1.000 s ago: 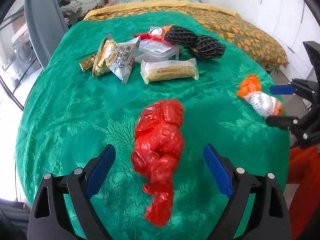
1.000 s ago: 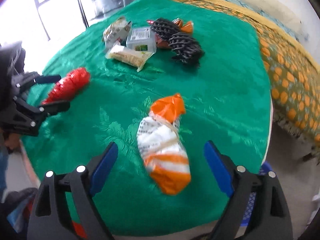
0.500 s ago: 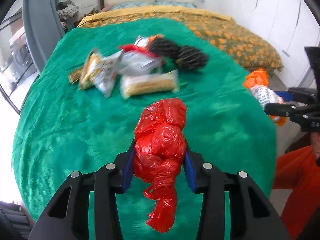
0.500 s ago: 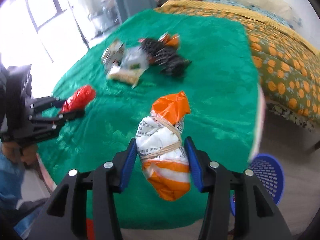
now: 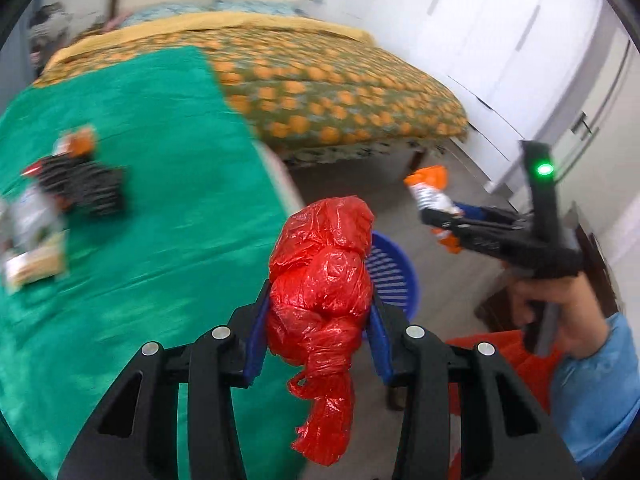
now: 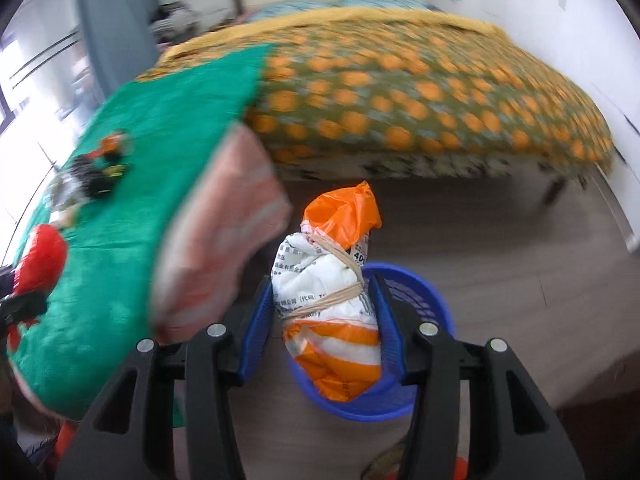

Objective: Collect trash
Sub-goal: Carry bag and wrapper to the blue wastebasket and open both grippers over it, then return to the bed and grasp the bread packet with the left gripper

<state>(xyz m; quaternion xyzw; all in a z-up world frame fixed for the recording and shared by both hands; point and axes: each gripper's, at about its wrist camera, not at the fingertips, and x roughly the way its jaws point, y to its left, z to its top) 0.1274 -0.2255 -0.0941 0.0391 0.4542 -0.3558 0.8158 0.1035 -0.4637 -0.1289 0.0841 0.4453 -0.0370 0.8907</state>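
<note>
Trash fills both grips because I mean to bin two pieces together: my left gripper clamps the red bag, basket just beyond it, while my right gripper squeezes the orange bundle above that basket.

both wrist views face down-forward; share blue basket.

Home bedroom: quilted bed, wardrobe
</note>
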